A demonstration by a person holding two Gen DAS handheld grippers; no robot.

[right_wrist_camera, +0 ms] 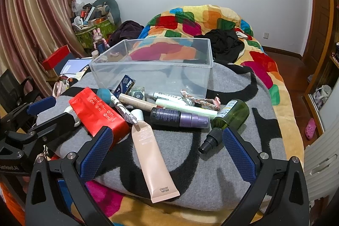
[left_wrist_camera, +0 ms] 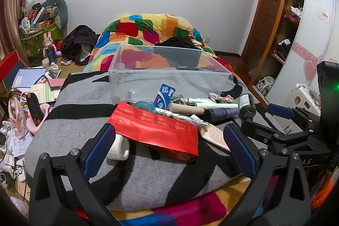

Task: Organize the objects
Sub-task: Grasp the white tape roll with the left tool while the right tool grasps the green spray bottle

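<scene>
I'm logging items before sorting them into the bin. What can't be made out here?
- White roll, left wrist view: mostly hidden under the red pouch and a finger.
- Pink tube, left wrist view: covered by pouch and pen.
- Green bottle label, right wrist view: too small to read.
- Teal object: partly behind the pouch.

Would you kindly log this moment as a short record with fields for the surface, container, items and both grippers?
surface: grey and black blanket on a bed
container: clear plastic bin, upright, nothing visible inside
items in front of bin: red pouch, pink tube, green spray bottle, purple bottle, braided band
left gripper: open, red pouch between its fingers, not clamped
right gripper: open, above the pink tube
</scene>
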